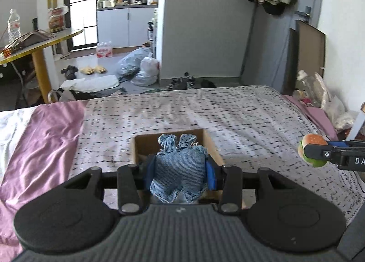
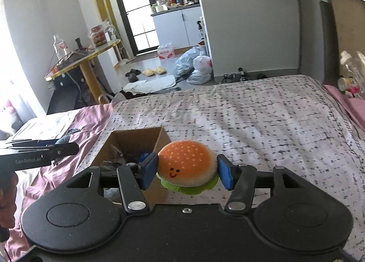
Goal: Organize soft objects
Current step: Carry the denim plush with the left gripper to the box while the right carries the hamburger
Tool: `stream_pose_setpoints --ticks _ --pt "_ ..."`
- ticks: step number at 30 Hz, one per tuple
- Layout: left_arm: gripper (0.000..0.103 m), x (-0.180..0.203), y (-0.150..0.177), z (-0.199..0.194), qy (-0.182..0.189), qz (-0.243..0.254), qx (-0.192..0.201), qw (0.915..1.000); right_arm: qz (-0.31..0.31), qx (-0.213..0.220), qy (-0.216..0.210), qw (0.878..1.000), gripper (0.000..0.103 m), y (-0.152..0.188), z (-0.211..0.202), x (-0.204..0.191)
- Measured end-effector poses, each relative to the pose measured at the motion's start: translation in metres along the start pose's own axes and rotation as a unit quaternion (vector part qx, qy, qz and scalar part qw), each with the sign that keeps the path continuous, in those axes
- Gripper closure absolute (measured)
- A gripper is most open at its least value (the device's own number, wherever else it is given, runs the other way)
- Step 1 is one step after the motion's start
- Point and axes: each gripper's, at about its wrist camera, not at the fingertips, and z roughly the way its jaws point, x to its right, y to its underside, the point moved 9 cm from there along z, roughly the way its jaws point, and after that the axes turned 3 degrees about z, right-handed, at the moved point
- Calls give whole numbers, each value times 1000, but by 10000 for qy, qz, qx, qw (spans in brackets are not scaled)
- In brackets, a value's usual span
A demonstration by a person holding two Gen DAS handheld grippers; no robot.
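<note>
My left gripper (image 1: 179, 171) is shut on a blue denim soft toy (image 1: 179, 170) and holds it above an open cardboard box (image 1: 212, 145) on the bed. My right gripper (image 2: 187, 170) is shut on a plush hamburger (image 2: 187, 166) with a smiley face, held just right of the same box (image 2: 136, 138). The hamburger (image 1: 311, 148) and right gripper (image 1: 324, 154) also show at the right edge of the left wrist view. The left gripper (image 2: 61, 148) with the denim toy (image 2: 66, 138) shows at the left of the right wrist view. Dark items lie inside the box.
The bed has a white patterned sheet (image 1: 228, 111) and a pink cover (image 1: 45, 138) on the left. A round yellow table (image 2: 86, 56) stands beyond the bed. Bags (image 2: 196, 65), shoes and slippers lie on the floor. Bottles and clutter (image 2: 351, 74) sit at the bed's right.
</note>
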Motion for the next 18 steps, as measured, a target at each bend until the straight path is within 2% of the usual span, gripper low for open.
stream_pose_setpoints --ticks 9,18 --pt "59 -42 10 15 -135 -258 -64 9996 -385 -251 -265 9986 48 1 36 -52" --pt "59 -54 12 34 -4 -410 -69 9991 -584 -477 -419 9963 48 0 72 -89"
